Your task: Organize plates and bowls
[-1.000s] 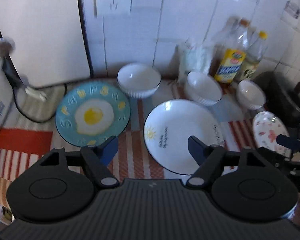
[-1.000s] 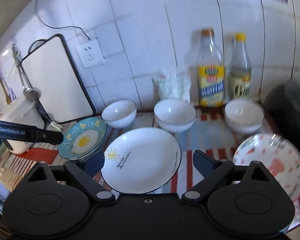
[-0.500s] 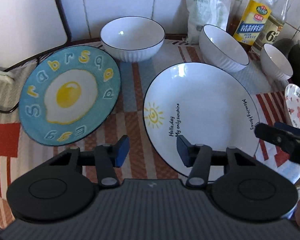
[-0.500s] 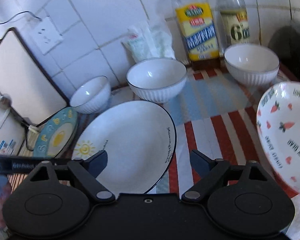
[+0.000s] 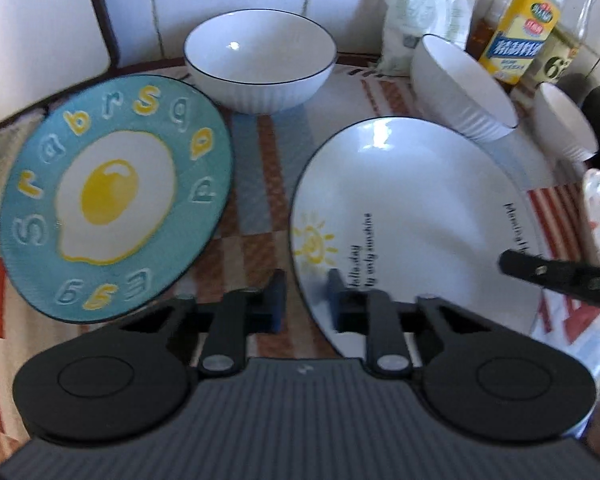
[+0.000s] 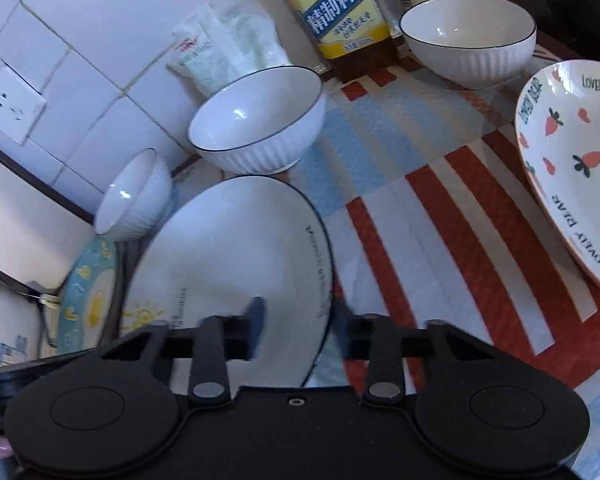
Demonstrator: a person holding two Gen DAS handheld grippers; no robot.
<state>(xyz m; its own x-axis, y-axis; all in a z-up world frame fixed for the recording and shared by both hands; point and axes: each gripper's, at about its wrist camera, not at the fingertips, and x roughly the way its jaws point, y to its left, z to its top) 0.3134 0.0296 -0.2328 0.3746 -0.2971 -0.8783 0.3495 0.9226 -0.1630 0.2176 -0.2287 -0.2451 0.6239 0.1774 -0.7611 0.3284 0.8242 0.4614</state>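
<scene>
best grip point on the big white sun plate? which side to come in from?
Take the white sun plate by its thin raised rim at the near edges, one finger above and one below. It lies flat on the striped mat, so only the rim offers purchase. The left gripper straddles the near-left rim, the right gripper the near-right; bowls crowd the far side.
</scene>
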